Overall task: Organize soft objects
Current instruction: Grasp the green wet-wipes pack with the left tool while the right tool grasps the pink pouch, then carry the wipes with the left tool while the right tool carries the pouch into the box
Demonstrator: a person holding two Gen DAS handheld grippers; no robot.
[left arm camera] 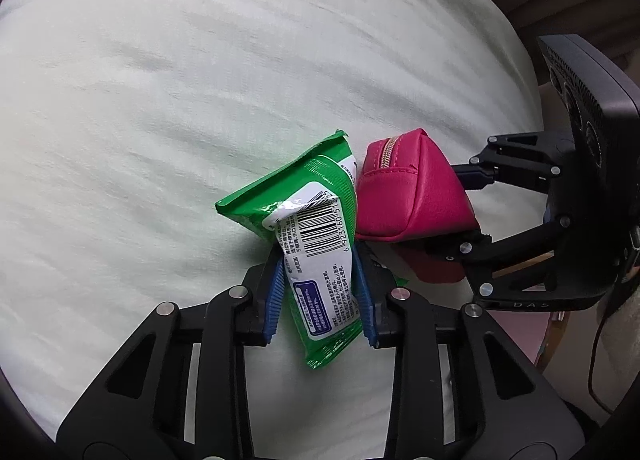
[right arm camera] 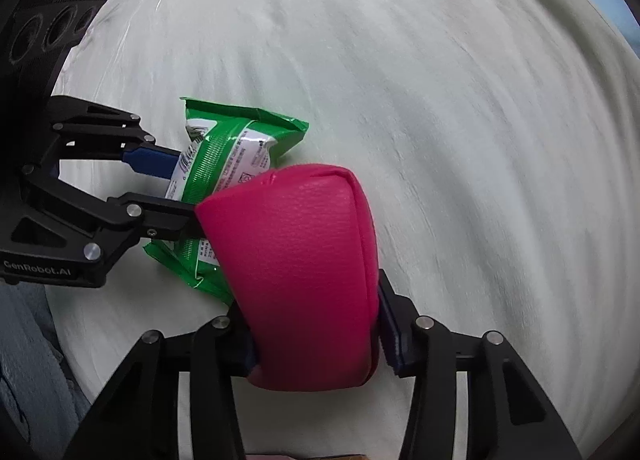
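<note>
A green wet-wipe pack [left arm camera: 308, 220] and a pink zip pouch [left arm camera: 408, 192] lie touching each other on a pale, wrinkled bed sheet [left arm camera: 160, 100], near the sheet's edge on the right of the left wrist view. The pack is crumpled at its middle, barcode label facing up. The pouch sits just beside it with its gold zipper [left arm camera: 384, 154] turned toward the pack.

The left gripper [left arm camera: 320, 280] points steeply down at the sheet, and its blue pads [left arm camera: 274, 296] press in on both sides of the pack's lower half, so the jaws stand narrow with the wrapper pinched and buckled between them. The far end of the pack sticks out beyond the fingertips.

The right gripper [right arm camera: 316, 340] also points nearly straight down. Its jaws stand partly drawn in, one pad against each flank of the pouch [right arm camera: 296, 260], which bulges up between them and hides most of the near side of the pack [right arm camera: 240, 148]. In the left wrist view this gripper [left arm camera: 476, 204] reaches in from the right edge of the sheet, one finger behind the pouch and one beneath its near side.
</note>
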